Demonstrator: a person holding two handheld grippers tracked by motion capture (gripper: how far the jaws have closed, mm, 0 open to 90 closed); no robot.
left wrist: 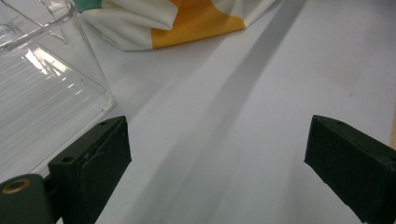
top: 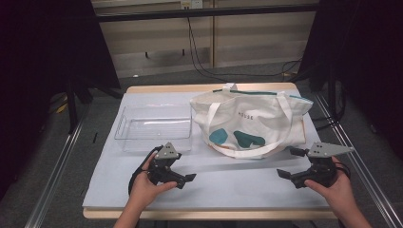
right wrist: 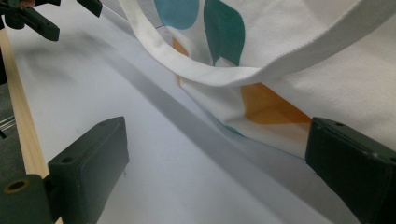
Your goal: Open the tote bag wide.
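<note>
A white canvas tote bag (top: 249, 118) with teal, blue and orange shapes lies on the pale sheet at the middle right, its handles (top: 247, 153) drooping toward me. Left of it stands a clear plastic tray (top: 154, 127). My left gripper (top: 183, 172) rests low on the sheet in front of the tray, jaws open and nothing between them; the left gripper view has the tray corner (left wrist: 51, 79) and the bag's edge (left wrist: 187, 23) ahead. My right gripper (top: 291, 164) sits right of the bag, open and bare. In the right gripper view, the bag's handle loop (right wrist: 205, 70) lies just ahead.
The table's wooden edge (top: 209, 213) runs along the front. Metal rails (top: 57, 166) flank both sides of the table. Cables (top: 199, 61) hang behind the far edge. The other gripper (right wrist: 32, 18) appears far off in the right gripper view.
</note>
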